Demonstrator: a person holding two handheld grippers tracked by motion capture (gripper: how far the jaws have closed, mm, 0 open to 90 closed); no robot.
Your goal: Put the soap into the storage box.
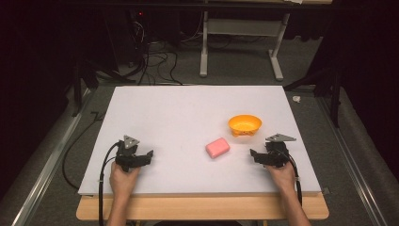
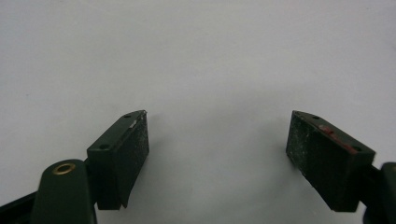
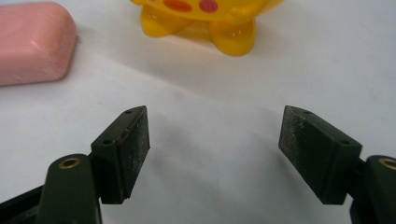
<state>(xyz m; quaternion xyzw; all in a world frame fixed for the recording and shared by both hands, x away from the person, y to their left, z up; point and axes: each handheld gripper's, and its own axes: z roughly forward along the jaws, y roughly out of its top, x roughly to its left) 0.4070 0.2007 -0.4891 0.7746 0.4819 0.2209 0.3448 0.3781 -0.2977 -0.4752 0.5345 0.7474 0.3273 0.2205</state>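
- Pink rounded soap bar (image 1: 217,147) is lying free on the white table (image 1: 179,117), beside the orange plastic bowl (image 1: 244,124).
- Left tool (image 1: 149,154) and right tool (image 1: 252,153) are resting wide open, holding nothing, probably waiting to start.

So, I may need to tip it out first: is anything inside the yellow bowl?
The yellow bowl looks empty from the high view: plain orange-yellow inside. The near wall hides a sliver of its floor.
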